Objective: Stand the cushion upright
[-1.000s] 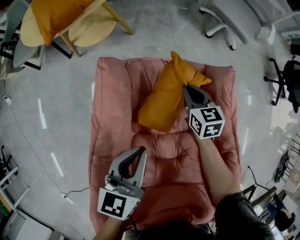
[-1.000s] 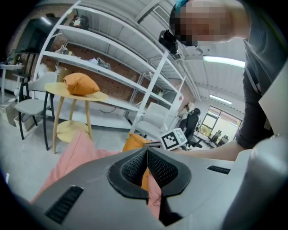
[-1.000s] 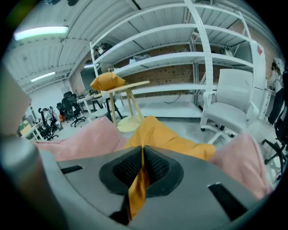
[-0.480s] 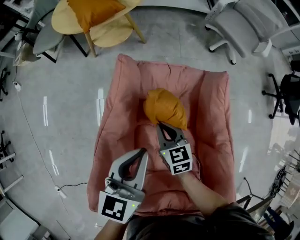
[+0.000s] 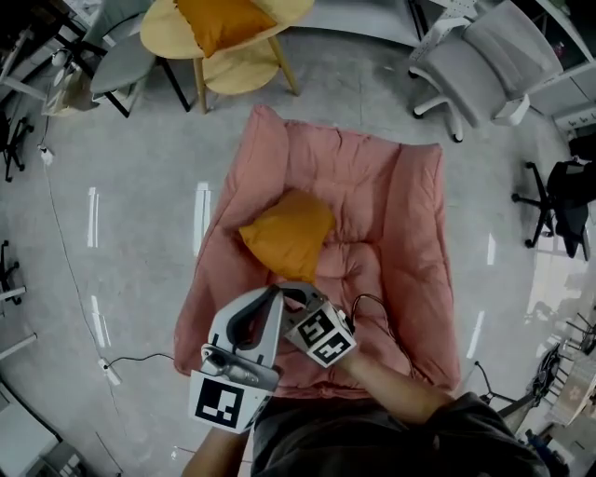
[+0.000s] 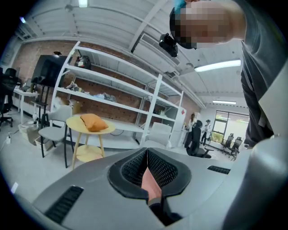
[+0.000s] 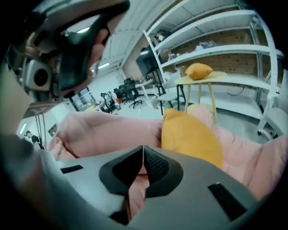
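Note:
The orange cushion (image 5: 287, 233) stands on edge on the pink floor sofa (image 5: 410, 214), leaning toward its raised left side. In the right gripper view the cushion (image 7: 191, 134) rises just ahead and to the right of the jaws, apart from them. My right gripper (image 5: 296, 296) is shut with nothing between its pads (image 7: 143, 162), near the sofa's front. My left gripper (image 5: 272, 300) is right beside it, also shut and empty (image 6: 147, 155). It points out across the room and shows at the upper left of the right gripper view (image 7: 67, 45).
A round yellow side table (image 5: 233, 56) with a second orange cushion (image 5: 223, 20) stands beyond the sofa's far end. Grey chairs (image 5: 484, 65) are at the back right, white shelving (image 6: 117, 85) along the brick wall. A cable (image 5: 140, 359) lies on the floor at the left.
My right gripper has come off the cushion and swung back toward me and to the left, beside the left gripper. The cushion went from the sofa's right middle to standing at its left.

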